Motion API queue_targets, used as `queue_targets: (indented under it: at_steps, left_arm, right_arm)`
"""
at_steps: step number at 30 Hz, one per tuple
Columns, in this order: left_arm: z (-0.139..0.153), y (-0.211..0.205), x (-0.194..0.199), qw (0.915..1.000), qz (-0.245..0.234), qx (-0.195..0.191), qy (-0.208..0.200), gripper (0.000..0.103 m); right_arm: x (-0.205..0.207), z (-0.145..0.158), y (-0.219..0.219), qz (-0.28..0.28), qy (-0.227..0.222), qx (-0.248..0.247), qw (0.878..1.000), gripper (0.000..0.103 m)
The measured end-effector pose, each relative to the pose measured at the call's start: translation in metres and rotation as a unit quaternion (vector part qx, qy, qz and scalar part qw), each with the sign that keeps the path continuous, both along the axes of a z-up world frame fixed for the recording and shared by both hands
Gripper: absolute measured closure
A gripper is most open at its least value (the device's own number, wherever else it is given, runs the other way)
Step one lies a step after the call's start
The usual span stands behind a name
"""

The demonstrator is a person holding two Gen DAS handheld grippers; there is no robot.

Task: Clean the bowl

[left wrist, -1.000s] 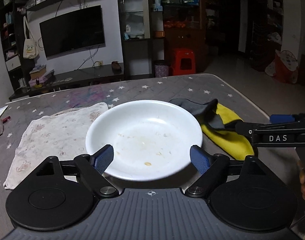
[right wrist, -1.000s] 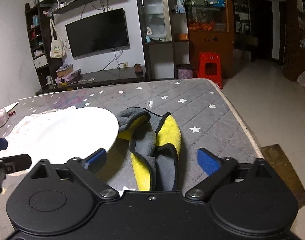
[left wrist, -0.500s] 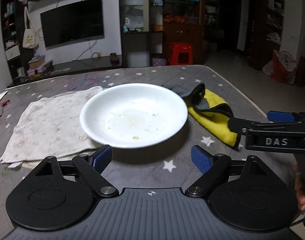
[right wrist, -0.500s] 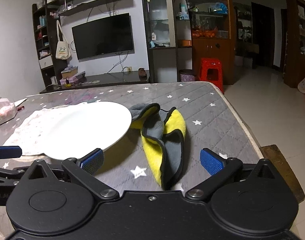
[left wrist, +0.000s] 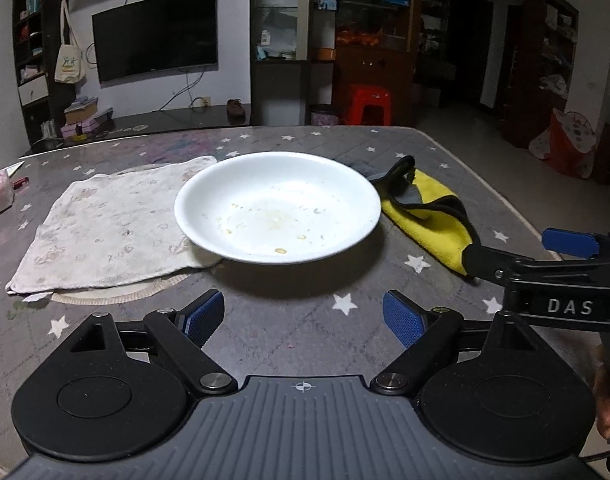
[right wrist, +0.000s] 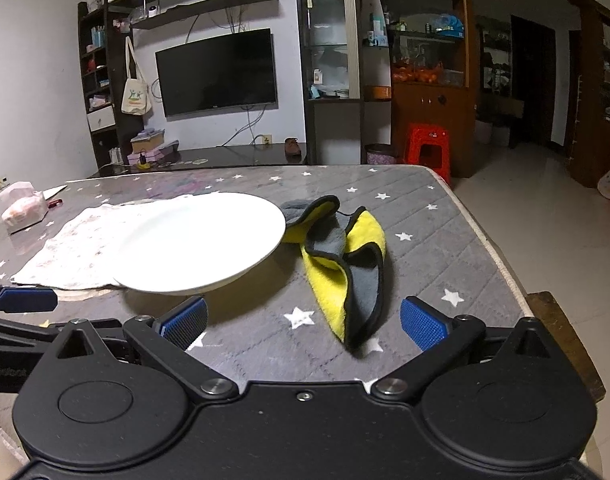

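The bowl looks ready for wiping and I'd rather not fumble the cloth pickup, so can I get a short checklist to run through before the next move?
1. Right claw open, nothing held: ok.
2. Left claw open, nothing held: ok.
3. Yellow and grey cloth in front of the right claw, lying crumpled on the table: ok.
4. Bowl upright, crumbs and a stain inside, not yet wiped: ok to start.
5. Bowl seated flat: cannot tell; its left side lies over the white towel.
6. Cloth free of the bowl: cannot tell; its far end runs behind the rim.
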State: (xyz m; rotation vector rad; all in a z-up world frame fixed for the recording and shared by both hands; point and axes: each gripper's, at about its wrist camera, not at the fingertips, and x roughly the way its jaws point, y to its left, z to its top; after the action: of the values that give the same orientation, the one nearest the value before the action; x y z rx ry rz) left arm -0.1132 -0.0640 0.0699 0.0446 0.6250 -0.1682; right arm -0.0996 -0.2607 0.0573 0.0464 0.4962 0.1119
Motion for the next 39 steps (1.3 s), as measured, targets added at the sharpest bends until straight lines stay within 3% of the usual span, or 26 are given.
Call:
queue_targets:
  at_steps: [15, 28, 39]
  left_arm:
    - [-0.002, -0.001, -0.006, 0.9996, 0.02, 0.001, 0.02, 0.015]
    - [-0.005, 0.0, -0.006, 0.9988, 0.031, 0.004, 0.038, 0.015]
    - [-0.012, -0.003, 0.0, 0.9983, 0.028, 0.014, 0.05, 0.015]
  right_arm:
    - [-0.012, -0.003, -0.001, -0.039, -0.015, -0.004, 0.999, 0.0]
    - [-0.01, -0.013, -0.003, -0.021, 0.016, 0.026, 0.999, 0.0]
    - [-0.009, -0.014, -0.002, -0.023, 0.019, 0.014, 0.999, 0.0]
